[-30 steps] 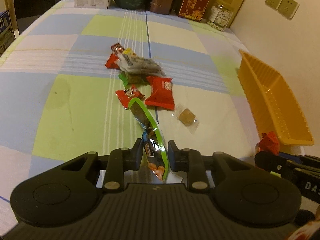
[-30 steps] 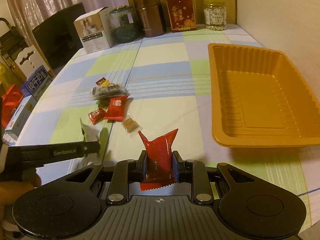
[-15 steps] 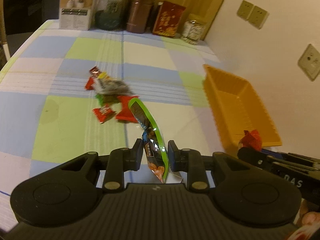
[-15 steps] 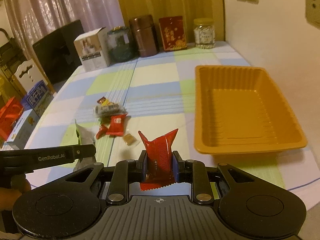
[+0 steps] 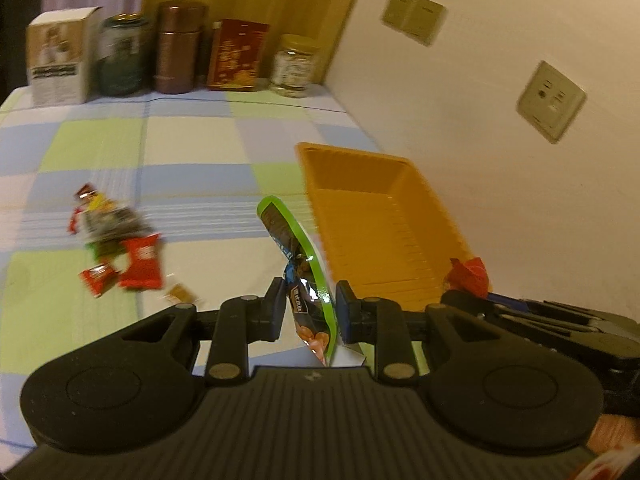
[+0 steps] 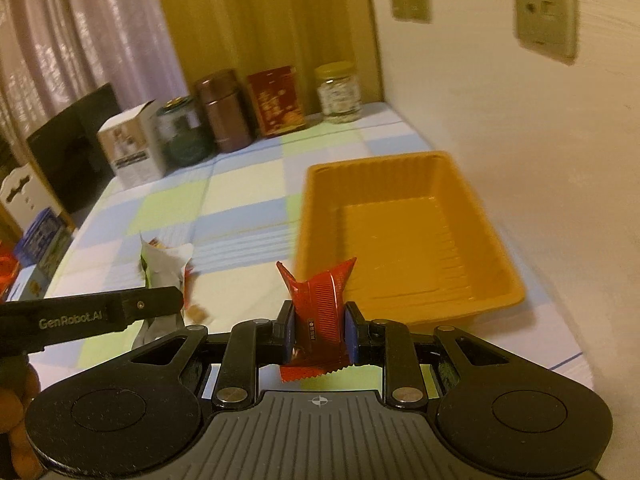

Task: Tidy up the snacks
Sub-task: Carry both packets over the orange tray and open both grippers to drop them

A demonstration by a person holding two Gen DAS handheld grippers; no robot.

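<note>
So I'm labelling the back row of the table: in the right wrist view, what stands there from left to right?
White carton → dark green jar → brown canister → red tin → glass jar with a yellow lid.

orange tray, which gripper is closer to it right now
Right. The right gripper sits just short of the tray's near rim; the left gripper is farther to its left.

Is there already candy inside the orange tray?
No, the orange tray shows only its bare ribbed bottom, while the red candy wrapper sits pinched in the right gripper in front of it.
</note>
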